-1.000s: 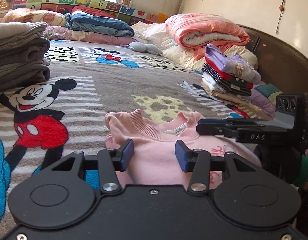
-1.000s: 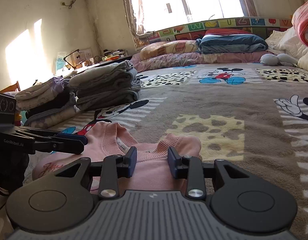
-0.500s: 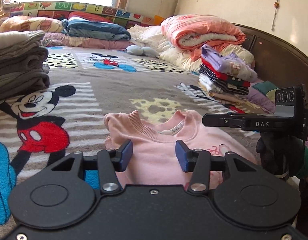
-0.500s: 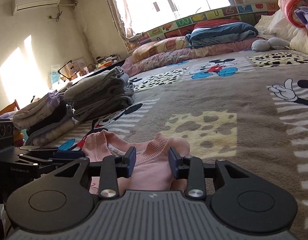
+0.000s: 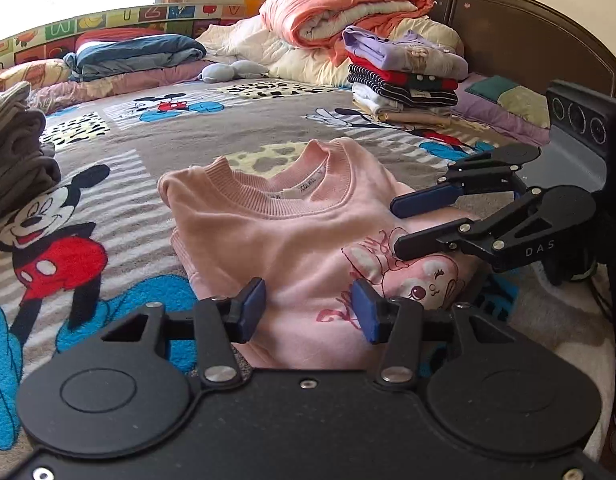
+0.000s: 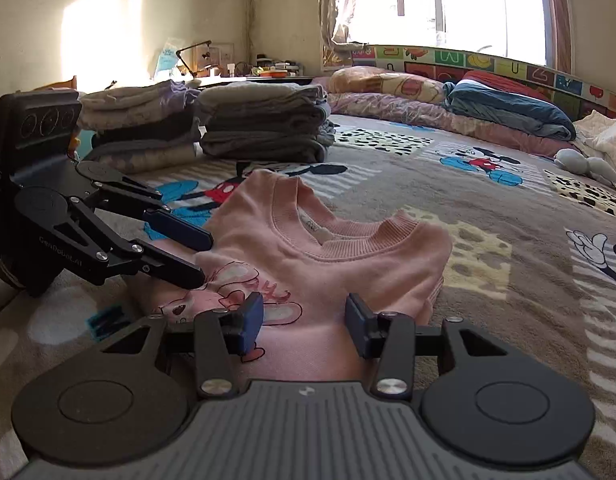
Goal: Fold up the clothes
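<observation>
Pink sweatshirt lies unpinched beneath both grippers' parted fingers.

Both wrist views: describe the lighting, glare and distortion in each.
Left wrist view: fisheye bends the headboard into an arc; the window at the top left is blown out white; the pink sweatshirt is evenly lit and sharp. Right wrist view: the window glares, a sun patch falls on the wall, and the foreground is dimmer, backlit.
</observation>
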`<state>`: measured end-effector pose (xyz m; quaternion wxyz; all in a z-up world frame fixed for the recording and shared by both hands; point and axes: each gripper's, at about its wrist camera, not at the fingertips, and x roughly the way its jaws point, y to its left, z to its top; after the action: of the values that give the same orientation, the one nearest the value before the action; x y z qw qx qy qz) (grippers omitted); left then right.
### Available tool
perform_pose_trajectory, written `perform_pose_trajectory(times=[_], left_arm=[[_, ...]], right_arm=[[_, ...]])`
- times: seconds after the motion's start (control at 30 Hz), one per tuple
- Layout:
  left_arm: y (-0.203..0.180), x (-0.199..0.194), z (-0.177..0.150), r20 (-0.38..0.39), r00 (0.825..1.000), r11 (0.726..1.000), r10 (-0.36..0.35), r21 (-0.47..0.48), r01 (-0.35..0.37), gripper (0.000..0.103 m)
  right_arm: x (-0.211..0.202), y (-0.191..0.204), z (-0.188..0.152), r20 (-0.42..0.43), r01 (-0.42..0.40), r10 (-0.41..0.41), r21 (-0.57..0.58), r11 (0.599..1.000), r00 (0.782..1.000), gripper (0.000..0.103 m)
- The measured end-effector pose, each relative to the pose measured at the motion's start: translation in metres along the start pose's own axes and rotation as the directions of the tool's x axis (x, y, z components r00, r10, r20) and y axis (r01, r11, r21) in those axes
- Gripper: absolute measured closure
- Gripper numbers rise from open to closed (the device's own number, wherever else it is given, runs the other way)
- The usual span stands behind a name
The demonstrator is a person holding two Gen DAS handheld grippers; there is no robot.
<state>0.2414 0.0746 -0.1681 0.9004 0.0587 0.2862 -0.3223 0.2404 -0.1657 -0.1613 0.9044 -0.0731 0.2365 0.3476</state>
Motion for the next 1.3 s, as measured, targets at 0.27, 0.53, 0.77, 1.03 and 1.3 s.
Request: perform_pose_trajectory(times=[0.27, 0.53, 0.77, 1.03, 1.3], left_arm=[[0.002, -0.017, 0.007, 0.065, 0.998, 1.000, 0.004, -0.015, -0.003, 0.053], [0.028, 0.006, 0.033, 0.165, 0.983, 0.994, 0.084, -0.081, -0.071, 0.053], [0.054, 0.028, 0.032, 0.111, 0.993, 0.987, 0.024, -0.163, -0.006, 0.052], [0.071, 0.043, 0.028, 0.048, 0.996, 0.961, -0.072, -0.264, 0.082, 0.046], [0.069, 0.046, 0.028, 0.030, 0.996, 0.962, -0.080, -0.258, 0.085, 0.046]], right_arm=[[-0.009, -0.003, -0.002, 0.017, 0.002, -0.003, 0.036, 0.999, 1.000, 0.056], [-0.003, -0.016, 0.027, 0.113, 0.082, -0.074, -0.060, 0.995, 0.991, 0.049], [0.034, -0.040, 0.024, 0.045, 0.073, -0.073, 0.011, 0.997, 0.996, 0.046], [0.045, -0.052, 0.012, -0.012, 0.041, -0.040, 0.119, 0.992, 0.999, 0.041], [0.047, -0.060, 0.010, -0.023, 0.011, -0.007, 0.174, 0.985, 1.000, 0.040]])
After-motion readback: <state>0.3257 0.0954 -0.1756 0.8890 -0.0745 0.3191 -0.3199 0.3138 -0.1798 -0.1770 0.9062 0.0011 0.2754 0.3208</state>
